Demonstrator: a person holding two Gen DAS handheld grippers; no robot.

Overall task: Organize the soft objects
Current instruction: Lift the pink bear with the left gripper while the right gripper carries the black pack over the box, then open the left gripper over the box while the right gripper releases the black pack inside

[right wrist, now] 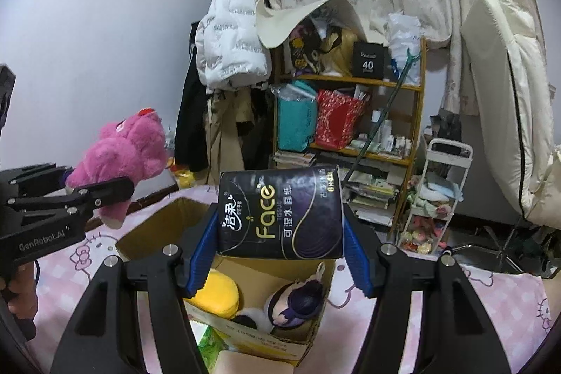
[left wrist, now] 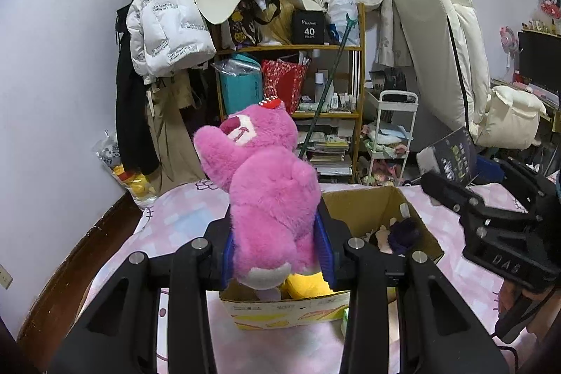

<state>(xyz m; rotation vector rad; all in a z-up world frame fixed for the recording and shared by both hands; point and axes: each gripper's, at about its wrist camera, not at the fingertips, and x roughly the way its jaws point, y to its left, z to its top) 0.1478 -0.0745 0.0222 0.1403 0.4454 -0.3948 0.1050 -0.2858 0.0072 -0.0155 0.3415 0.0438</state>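
Observation:
My left gripper (left wrist: 277,251) is shut on a pink plush bear (left wrist: 270,191) and holds it above the near-left corner of an open cardboard box (left wrist: 371,202). My right gripper (right wrist: 277,255) is shut on a dark tissue pack (right wrist: 280,216) printed "Face", held above the same box (right wrist: 154,230). The box holds a yellow plush (right wrist: 219,295) and a dark-haired doll (right wrist: 298,304). The bear (right wrist: 122,156) and the left gripper (right wrist: 101,195) show at the left of the right wrist view. The right gripper (left wrist: 438,188) with the tissue pack (left wrist: 452,160) shows at the right of the left wrist view.
The box sits on a bed with a pink cartoon-cat sheet (right wrist: 473,304). A green packet (right wrist: 210,349) lies by the box's near side. Behind stand a cluttered wooden shelf (right wrist: 350,114), hanging coats (right wrist: 231,37), a white trolley (right wrist: 438,191) and a folded mattress (right wrist: 508,93).

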